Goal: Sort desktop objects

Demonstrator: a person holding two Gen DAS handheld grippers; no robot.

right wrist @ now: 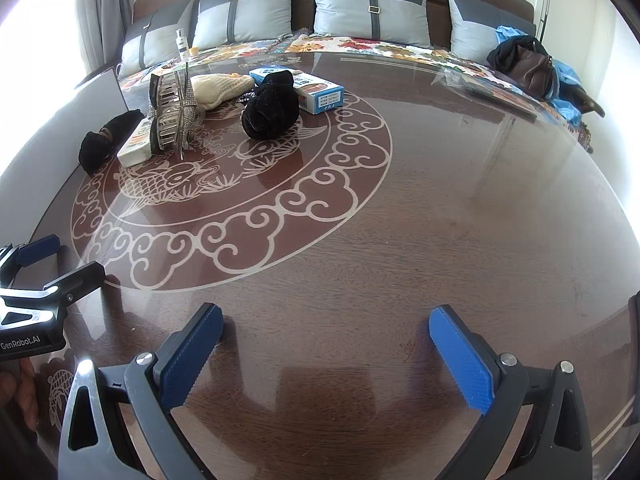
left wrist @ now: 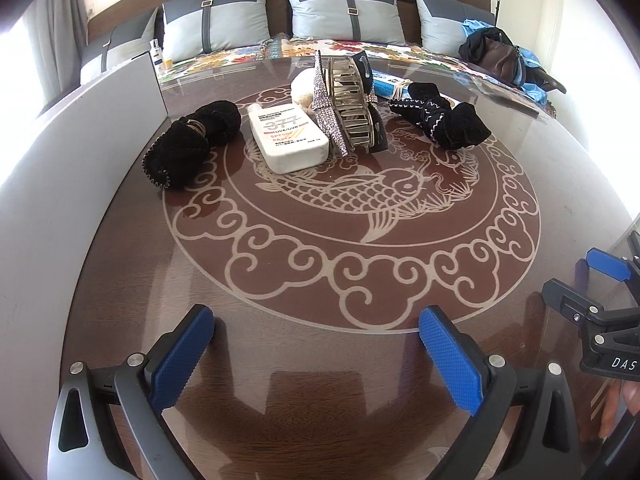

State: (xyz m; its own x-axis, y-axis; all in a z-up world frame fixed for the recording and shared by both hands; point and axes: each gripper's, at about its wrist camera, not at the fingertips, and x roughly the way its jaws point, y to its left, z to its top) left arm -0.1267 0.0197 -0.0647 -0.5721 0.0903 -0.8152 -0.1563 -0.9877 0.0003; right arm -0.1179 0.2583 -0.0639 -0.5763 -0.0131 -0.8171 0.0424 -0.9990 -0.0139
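Right now both my grippers hover empty over the near edge of the glass-topped table point(left wrist: 320, 360), left gripper point(left wrist: 316, 344) and right gripper point(right wrist: 326, 344) each spread wide. Everything to sort lies far ahead, well apart from my fingers. I judge the white sunscreen bottle point(left wrist: 288, 140) light, stiff and somewhat slick: grip across its flat sides. Beside it, the rhinestone hair claw point(left wrist: 348, 108) looks fragile; the black velvet scrunchie point(left wrist: 192, 140) on the left is soft.
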